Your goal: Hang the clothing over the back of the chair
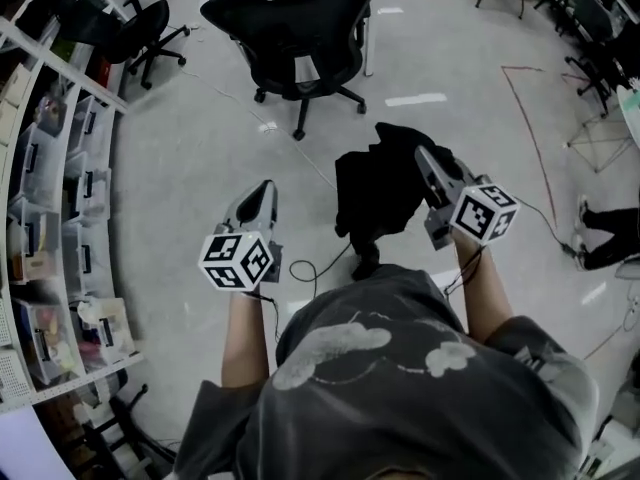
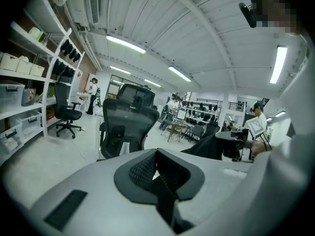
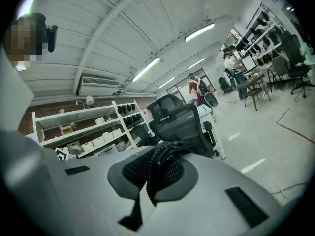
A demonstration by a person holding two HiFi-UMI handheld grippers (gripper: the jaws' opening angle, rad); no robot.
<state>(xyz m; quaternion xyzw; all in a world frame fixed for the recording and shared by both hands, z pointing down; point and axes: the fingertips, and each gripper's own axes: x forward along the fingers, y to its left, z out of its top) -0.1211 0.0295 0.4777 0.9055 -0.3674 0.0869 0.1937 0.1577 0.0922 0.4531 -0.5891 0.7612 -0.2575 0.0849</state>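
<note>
A black mesh office chair (image 1: 300, 28) stands ahead of me on the grey floor, its back toward me; it also shows in the left gripper view (image 2: 125, 127) and the right gripper view (image 3: 182, 124). My right gripper (image 1: 424, 156) is shut on a black piece of clothing (image 1: 378, 193), which hangs down in a bunch between the two grippers. A ribbed black edge of the clothing (image 3: 162, 163) is pinched between its pads. My left gripper (image 1: 264, 190) is shut with nothing in it, a short way left of the clothing (image 2: 209, 149). Both grippers point toward the chair, well short of it.
Shelves with plastic bins (image 1: 50, 168) line the left side. A second office chair (image 1: 140, 28) stands at the far left. A cable (image 1: 310, 268) trails on the floor near my feet. Red tape (image 1: 530, 118) marks the floor at right, where a person's legs (image 1: 605, 238) show.
</note>
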